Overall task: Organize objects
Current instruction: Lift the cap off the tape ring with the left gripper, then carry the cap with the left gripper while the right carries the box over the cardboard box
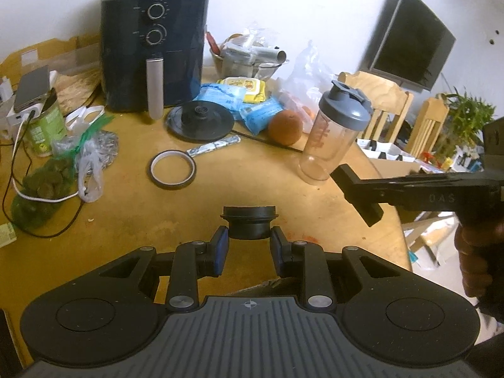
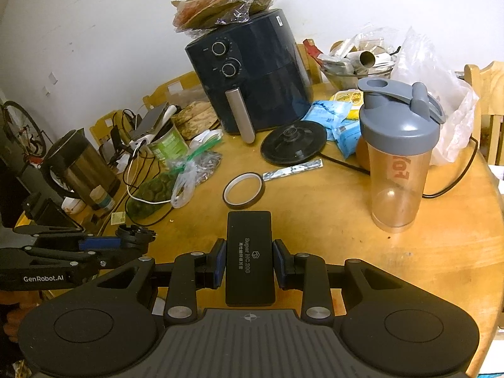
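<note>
While the table (image 1: 315, 208) is crowded with loose things, two small items are already held above it, so the step in hand is judged to be a carry, not a pick-up.

From the left wrist, the left gripper (image 1: 249, 247) is seen closed on a short black round cap (image 1: 249, 223), its blue pads pressed against the cap's sides; the cap sits at the centre of the view, above bare wood. At 12 o'clock from it lies a roll of tape (image 1: 172, 170), and beyond that a kettle base (image 1: 200, 123) and a dark air fryer (image 1: 154, 53) at 11 o'clock. A clear shaker bottle (image 1: 337, 132) stands at 1 o'clock, with an orange (image 1: 285, 126) just beside it. The right gripper is seen entering from 3 o'clock, side-on; its grip cannot be told from this view.

From the right wrist, the right gripper (image 2: 249, 263) is seen clamped on a flat black rectangular case (image 2: 249, 256) with printed lettering, held lengthwise between the pads. The tape roll lies at 12 o'clock, the shaker bottle at 2 o'clock, and the left gripper with its cap at 9 o'clock, near a steel kettle (image 2: 78, 170).

No tray or bin is shown, so a free spot must be chosen next, and each item lowered before the jaws are released.
</note>
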`<move>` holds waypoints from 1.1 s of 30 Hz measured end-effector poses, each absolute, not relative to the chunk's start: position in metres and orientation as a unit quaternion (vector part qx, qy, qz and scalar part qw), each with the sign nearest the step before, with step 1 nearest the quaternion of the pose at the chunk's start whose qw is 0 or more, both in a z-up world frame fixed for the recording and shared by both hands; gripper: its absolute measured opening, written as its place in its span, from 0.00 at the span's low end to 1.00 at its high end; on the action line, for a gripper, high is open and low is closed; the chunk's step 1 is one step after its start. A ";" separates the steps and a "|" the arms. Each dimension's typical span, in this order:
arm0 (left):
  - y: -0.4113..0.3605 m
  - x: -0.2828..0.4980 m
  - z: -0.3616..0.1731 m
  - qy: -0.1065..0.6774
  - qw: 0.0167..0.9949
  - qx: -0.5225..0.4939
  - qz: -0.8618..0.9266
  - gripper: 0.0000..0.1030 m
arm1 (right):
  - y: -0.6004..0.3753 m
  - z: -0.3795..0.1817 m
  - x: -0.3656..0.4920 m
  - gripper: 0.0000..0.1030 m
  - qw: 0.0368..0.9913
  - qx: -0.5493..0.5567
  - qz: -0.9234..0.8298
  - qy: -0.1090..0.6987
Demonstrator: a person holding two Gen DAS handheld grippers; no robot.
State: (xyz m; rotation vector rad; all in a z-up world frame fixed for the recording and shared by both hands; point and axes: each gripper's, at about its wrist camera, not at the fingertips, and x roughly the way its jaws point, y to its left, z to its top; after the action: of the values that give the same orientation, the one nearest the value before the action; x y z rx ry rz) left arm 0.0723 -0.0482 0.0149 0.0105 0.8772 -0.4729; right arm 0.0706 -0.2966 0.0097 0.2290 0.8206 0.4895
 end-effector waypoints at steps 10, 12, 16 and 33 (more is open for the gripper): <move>-0.033 0.059 0.024 0.419 0.891 -0.010 -0.175 0.28 | -0.308 0.008 0.061 0.33 0.878 0.109 0.252 0.393; -0.035 0.054 0.024 0.423 0.889 -0.011 -0.174 0.28 | -0.309 0.008 0.058 0.33 0.876 0.108 0.258 0.392; -0.043 0.044 0.020 0.436 0.883 -0.013 -0.176 0.28 | -0.312 0.009 0.052 0.33 0.875 0.108 0.267 0.390; -0.061 0.019 0.034 0.400 0.905 -0.003 -0.143 0.52 | -0.314 0.015 0.035 0.33 0.870 0.109 0.297 0.378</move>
State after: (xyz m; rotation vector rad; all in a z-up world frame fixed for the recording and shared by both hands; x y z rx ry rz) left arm 0.0191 -0.0605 0.0337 -0.0064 0.8266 -0.2955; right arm 0.0354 -0.3143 0.0146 0.2289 0.7905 0.6219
